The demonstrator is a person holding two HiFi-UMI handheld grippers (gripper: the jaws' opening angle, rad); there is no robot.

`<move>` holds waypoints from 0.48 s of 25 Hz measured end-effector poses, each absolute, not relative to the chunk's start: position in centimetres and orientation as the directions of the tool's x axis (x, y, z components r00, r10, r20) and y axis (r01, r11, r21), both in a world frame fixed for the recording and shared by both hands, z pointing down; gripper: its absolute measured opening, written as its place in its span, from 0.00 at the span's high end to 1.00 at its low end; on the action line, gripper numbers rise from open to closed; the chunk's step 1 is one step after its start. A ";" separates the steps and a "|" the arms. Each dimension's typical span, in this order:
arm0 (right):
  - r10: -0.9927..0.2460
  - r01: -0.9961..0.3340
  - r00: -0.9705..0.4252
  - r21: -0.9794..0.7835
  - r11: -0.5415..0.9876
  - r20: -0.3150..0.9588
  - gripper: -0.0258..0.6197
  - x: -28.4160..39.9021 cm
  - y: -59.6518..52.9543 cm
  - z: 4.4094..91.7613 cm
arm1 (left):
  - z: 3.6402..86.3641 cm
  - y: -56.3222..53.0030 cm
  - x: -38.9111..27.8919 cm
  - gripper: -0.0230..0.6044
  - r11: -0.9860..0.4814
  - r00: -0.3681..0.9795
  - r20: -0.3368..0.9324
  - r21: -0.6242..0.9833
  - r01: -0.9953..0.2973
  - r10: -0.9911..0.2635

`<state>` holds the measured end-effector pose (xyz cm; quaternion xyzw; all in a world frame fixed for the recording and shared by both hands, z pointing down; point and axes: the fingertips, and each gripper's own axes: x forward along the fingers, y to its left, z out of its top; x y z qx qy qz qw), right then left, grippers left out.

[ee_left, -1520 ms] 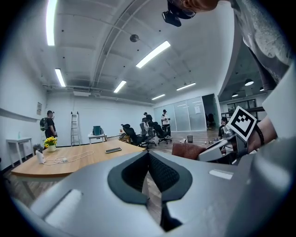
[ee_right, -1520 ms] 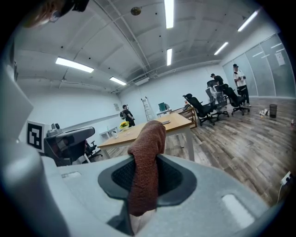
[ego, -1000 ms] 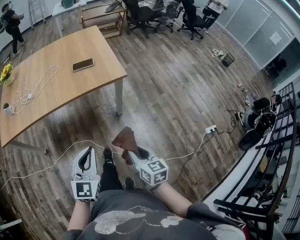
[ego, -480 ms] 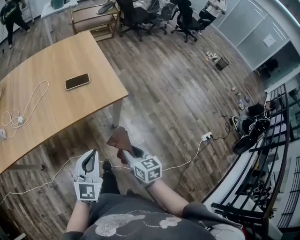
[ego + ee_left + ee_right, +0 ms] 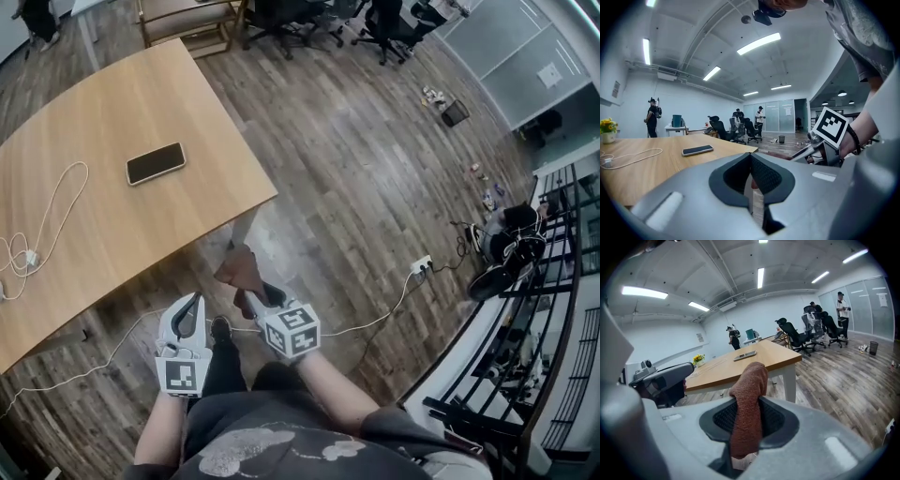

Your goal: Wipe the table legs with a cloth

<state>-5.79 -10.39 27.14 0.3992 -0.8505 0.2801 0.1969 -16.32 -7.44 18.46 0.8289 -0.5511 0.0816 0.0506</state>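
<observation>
The right gripper (image 5: 255,296) is clenched on the brown cloth (image 5: 242,270). The white table leg (image 5: 241,228) stands upright just ahead of the cloth, under the near corner of the wooden table (image 5: 187,94), apparently not touched yet. The left gripper (image 5: 192,309) has its jaws together on nothing and is a little farther from the leg, so I judge the right one should reach forward and wipe along the leg's vertical length.

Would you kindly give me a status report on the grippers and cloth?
Left gripper shut, empty. Right gripper shut on brown cloth, short of the table leg. White cable trails by the shoe.
</observation>
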 end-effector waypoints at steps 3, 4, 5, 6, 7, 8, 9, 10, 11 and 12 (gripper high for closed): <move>-0.559 -0.782 -0.613 -0.324 0.533 0.559 0.82 -6.0 -11.1 29.4 | 19.7 -8.2 -16.1 0.93 -0.380 0.372 0.182 -0.011 -0.925 -0.910; -0.554 -0.776 -0.619 -0.322 0.543 0.557 0.82 -6.0 -11.4 30.3 | 20.3 -8.5 -16.1 0.93 -0.368 0.362 0.178 -0.001 -0.930 -0.915; -0.549 -0.770 -0.625 -0.320 0.552 0.555 0.82 -5.9 -11.7 31.2 | 21.1 -8.7 -16.2 0.93 -0.352 0.349 0.178 0.016 -0.936 -0.920; -0.546 -0.765 -0.629 -0.318 0.560 0.553 0.82 -5.6 -12.0 32.1 | 22.0 -8.9 -16.2 0.93 -0.337 0.337 0.180 0.031 -0.941 -0.924; -0.545 -0.762 -0.631 -0.310 0.568 0.551 0.82 -5.4 -12.4 33.1 | 23.0 -9.1 -16.1 0.93 -0.327 0.328 0.182 0.039 -0.944 -0.927; -0.546 -0.761 -0.628 -0.293 0.578 0.554 0.82 -5.1 -13.0 34.2 | 24.2 -9.3 -16.0 0.93 -0.321 0.322 0.186 0.036 -0.946 -0.928; -0.547 -0.762 -0.619 -0.264 0.591 0.564 0.82 -4.9 -13.7 35.3 | 25.6 -9.6 -16.0 0.93 -0.319 0.318 0.190 0.025 -0.948 -0.929; -0.548 -0.764 -0.606 -0.228 0.604 0.577 0.82 -4.7 -14.4 36.5 | 27.1 -9.9 -15.9 0.93 -0.322 0.317 0.194 0.009 -0.947 -0.928; -0.549 -0.765 -0.593 -0.199 0.613 0.588 0.82 -4.6 -15.1 37.7 | 28.7 -10.1 -15.8 0.93 -0.328 0.320 0.194 -0.008 -0.945 -0.927; -0.551 -0.766 -0.587 -0.187 0.614 0.593 0.82 -4.5 -15.8 38.7 | 30.2 -10.4 -15.8 0.93 -0.331 0.321 0.194 -0.018 -0.943 -0.927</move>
